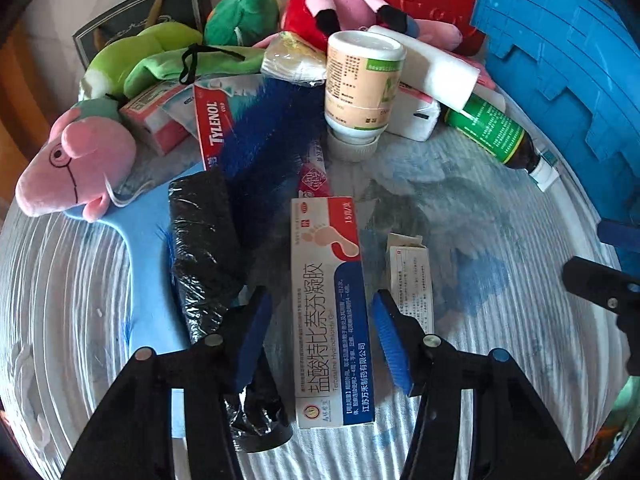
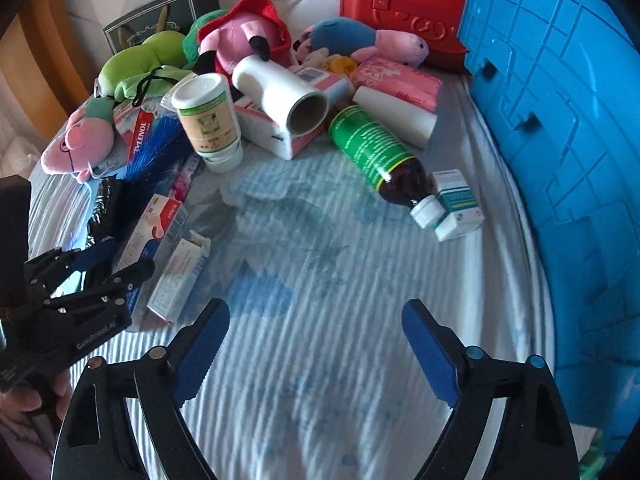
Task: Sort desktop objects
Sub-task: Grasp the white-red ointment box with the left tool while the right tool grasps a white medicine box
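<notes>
My left gripper points down over a long white, red and blue ointment box lying on the striped cloth. Its blue pads stand on either side of the box with gaps, so it is open. A small white carton lies just right of the box, and a black foil-wrapped roll just left. In the right wrist view my right gripper hangs open over bare cloth, with the left gripper and ointment box at its left.
Behind lies a pile: an upturned white bottle, a Tylenol box, a blue brush, a white roll, a brown green-labelled bottle, a small teal box and plush toys. A blue bin walls the right; a red case stands behind.
</notes>
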A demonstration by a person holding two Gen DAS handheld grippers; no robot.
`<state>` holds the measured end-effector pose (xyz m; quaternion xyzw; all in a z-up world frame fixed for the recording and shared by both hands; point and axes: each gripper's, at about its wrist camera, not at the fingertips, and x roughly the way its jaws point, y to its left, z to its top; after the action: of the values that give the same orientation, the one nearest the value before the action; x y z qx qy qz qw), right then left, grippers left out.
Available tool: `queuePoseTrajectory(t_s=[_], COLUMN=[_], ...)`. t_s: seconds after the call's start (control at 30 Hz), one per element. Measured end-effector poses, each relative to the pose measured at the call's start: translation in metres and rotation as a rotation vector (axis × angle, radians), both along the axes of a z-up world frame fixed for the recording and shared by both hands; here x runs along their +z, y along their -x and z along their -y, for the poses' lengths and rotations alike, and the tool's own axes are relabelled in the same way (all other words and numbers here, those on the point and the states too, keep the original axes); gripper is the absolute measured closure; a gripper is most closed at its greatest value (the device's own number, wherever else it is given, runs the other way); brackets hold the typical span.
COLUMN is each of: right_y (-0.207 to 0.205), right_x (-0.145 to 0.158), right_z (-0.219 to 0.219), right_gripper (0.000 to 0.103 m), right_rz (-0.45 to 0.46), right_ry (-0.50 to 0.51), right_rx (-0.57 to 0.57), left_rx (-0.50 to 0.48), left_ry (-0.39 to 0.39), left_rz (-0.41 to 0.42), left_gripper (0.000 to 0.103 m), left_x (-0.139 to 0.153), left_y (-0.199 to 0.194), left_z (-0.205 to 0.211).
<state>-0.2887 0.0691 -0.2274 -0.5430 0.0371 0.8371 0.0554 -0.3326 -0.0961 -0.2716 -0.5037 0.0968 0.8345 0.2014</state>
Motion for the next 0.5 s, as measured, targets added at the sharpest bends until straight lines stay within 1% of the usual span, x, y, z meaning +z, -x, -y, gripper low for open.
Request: queuePoseTrajectory(t_s=[0.07, 0.1, 0.13, 0.17, 0.2, 0.23, 0.27, 0.37, 0.43, 0.5], right_y=[0.006, 0.010, 0.014, 0.017, 0.021, 0.023, 0.025, 0.030, 0.033, 0.038], right_x=[-0.009, -0.014, -0.019, -0.021, -0.022, -0.022, -0.022, -0.022, -0.023, -0.028], right_z=[0.016, 0.024, 0.032, 0.036, 0.037, 0.036, 0.036, 0.036, 0.039, 0.045], right_gripper=[0.017, 0.018, 0.020, 0.039, 0.044, 0.045, 0.045, 0.045, 0.045, 0.045], right_rz=[0.012, 0.020, 0.027, 0.028, 0.033, 0.035, 0.035, 0.044, 0.048, 0.053], right_ry=[0.029, 0.039, 0.045, 0.039, 0.035, 0.036, 0.035, 0.036, 0.073, 0.103], right_rx=[0.003, 0.005, 0.007, -0.006, -0.023, -0.037, -0.044, -0.041, -0.028, -0.001], left_rx=[-0.025, -0.038, -0.030, -0.023, -0.007, 0.004, 0.011, -0.018, -0.019, 0.006], left_ry=[-0.013, -0.038, -0.057, -0.087, -0.118, -0.131, -0.124, -0.045, -0.003, -0.020], left_rz=[0.009, 0.039, 0.064, 0.080, 0.095, 0.108, 0.103, 0.089, 0.074, 0.077], left_gripper=[0.050, 0.053, 0.055, 0.055, 0.055, 0.055, 0.055, 0.056, 0.056, 0.057], left_x=[-0.001, -0.003, -0.006, -0.007, -0.009, -0.010, -0.010, -0.012, -0.015, -0.015], left_y=[-0.001, -0.001, 0.002, 0.005, 0.008, 0.011, 0.011, 0.002, -0.008, -0.011], left_z=[-0.002, -0.005, -0.006, -0.004, 0.001, 0.004, 0.007, 0.011, 0.019, 0.031])
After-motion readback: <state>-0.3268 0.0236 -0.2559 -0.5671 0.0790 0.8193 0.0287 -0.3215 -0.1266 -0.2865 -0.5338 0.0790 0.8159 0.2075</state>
